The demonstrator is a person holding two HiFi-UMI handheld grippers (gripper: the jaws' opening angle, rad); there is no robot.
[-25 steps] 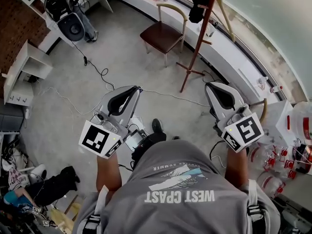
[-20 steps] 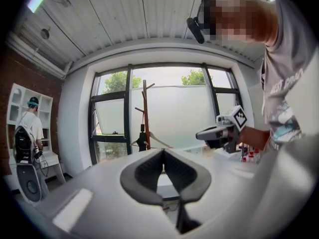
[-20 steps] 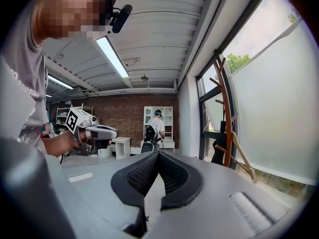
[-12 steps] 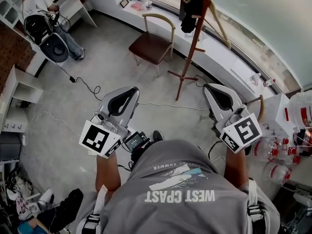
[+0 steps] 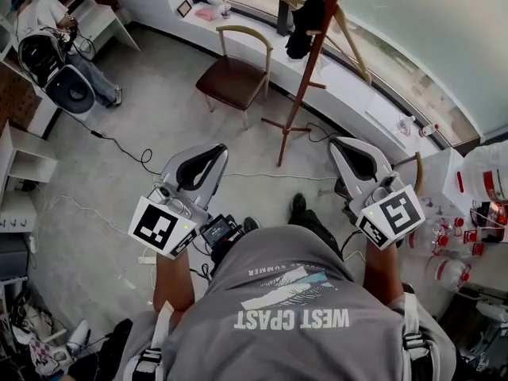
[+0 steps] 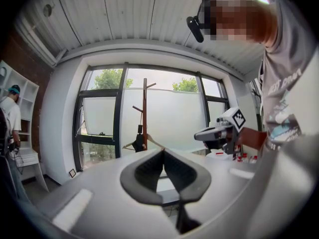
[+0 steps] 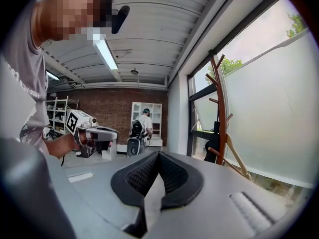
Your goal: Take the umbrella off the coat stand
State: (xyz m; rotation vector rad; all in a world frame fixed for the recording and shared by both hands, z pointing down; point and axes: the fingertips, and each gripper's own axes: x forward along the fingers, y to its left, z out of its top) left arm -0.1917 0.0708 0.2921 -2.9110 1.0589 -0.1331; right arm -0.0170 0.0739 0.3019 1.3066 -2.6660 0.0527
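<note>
Reddish-brown wooden coat stand [image 5: 305,62] holds the black folded umbrella [image 5: 304,14] on a peg, well ahead; left gripper [image 5: 217,148] and right gripper [image 5: 338,142] point there, both closed, empty

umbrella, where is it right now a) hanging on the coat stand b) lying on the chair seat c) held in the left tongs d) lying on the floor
A: the dark umbrella hangs high on the coat stand, the chair seat is bare, and the left gripper and right gripper have their tongs shut on nothing.
</note>
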